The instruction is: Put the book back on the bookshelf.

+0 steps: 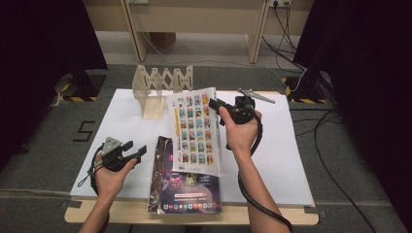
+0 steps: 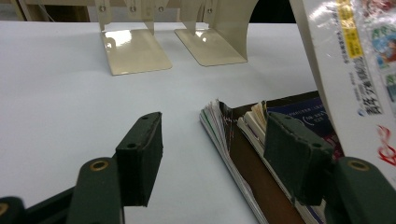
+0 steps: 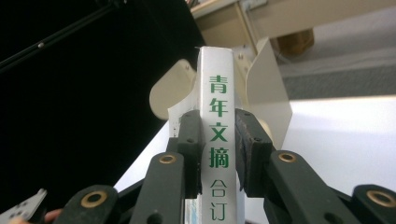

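High view: my right gripper (image 1: 217, 108) was clamped on the spine of the white book (image 1: 195, 130), holding it lifted and tilted above the dark book (image 1: 187, 187) that lay flat at the bench's (image 1: 291, 160) 6 o'clock edge. In the right gripper view the pads (image 3: 190, 140) pressed both sides of the spine (image 3: 219, 140), near its upper end. My left gripper (image 1: 130, 151) sat at 8 o'clock, jaws apart with nothing between them, aimed toward the edge of the dark book (image 2: 243, 158). The folding bookstand (image 1: 163, 87) stood at 11 o'clock, its slots unoccupied.

Risks, as I judged them: the grip was narrow and near one end, so the hanging weight could swing the book or let it slip through the pads. The covers might fan open and catch a stand divider on entry. A sideways nudge could shift the light stand. The lower corner might drag on the dark book.
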A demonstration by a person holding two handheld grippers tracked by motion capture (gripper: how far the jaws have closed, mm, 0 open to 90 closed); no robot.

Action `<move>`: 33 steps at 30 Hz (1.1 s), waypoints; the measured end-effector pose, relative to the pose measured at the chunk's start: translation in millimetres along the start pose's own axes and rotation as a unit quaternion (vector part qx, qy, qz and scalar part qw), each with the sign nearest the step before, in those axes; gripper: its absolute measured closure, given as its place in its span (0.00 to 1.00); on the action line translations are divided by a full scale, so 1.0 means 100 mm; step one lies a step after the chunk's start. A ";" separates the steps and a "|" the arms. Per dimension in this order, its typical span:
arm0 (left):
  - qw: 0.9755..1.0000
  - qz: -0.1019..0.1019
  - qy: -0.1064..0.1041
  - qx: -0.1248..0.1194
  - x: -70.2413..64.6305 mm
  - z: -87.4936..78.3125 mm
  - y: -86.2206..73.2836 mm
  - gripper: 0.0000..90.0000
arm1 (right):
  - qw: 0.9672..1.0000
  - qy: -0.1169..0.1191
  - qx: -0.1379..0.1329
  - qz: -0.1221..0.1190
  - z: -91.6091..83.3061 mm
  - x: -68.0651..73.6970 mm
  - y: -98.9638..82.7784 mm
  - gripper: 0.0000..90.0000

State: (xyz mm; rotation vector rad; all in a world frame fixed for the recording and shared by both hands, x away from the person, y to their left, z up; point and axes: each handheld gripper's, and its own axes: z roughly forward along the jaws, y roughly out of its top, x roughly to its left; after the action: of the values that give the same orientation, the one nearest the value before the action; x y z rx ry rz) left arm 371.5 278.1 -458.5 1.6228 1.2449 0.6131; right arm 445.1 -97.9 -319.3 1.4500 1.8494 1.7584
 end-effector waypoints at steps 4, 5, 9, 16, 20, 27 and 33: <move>1.000 0.000 0.001 -0.001 0.01 -0.01 -0.01 0.41 | 1.000 -0.002 -0.021 -0.013 0.06 0.05 0.06 0.83; 1.000 0.001 0.002 0.001 0.02 -0.02 -0.01 0.41 | 1.000 -0.002 -0.025 -0.014 0.07 0.06 0.07 0.83; 1.000 -0.003 0.006 -0.002 0.04 -0.03 -0.02 0.41 | 0.999 -0.005 -0.035 -0.021 0.14 0.12 0.12 0.83; 1.000 -0.003 0.009 -0.005 0.05 -0.05 -0.03 0.41 | 0.998 -0.009 -0.048 -0.036 0.24 0.22 0.19 0.83; 1.000 -0.004 0.012 -0.004 0.06 -0.07 -0.03 0.41 | 0.997 -0.016 -0.060 -0.054 0.30 0.28 0.23 0.83; 1.000 -0.005 0.018 -0.004 0.08 -0.11 -0.06 0.41 | 0.993 -0.031 -0.085 -0.069 0.39 0.37 0.27 0.83; 1.000 -0.009 0.026 -0.006 0.10 -0.16 -0.08 0.41 | 0.991 -0.043 -0.092 -0.085 0.49 0.41 0.28 0.83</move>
State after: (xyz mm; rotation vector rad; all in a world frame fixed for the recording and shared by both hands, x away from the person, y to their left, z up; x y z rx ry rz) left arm 358.5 293.7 -461.4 1.5935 1.2894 0.6537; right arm 473.6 -41.2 -290.1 1.2409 1.6650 1.7056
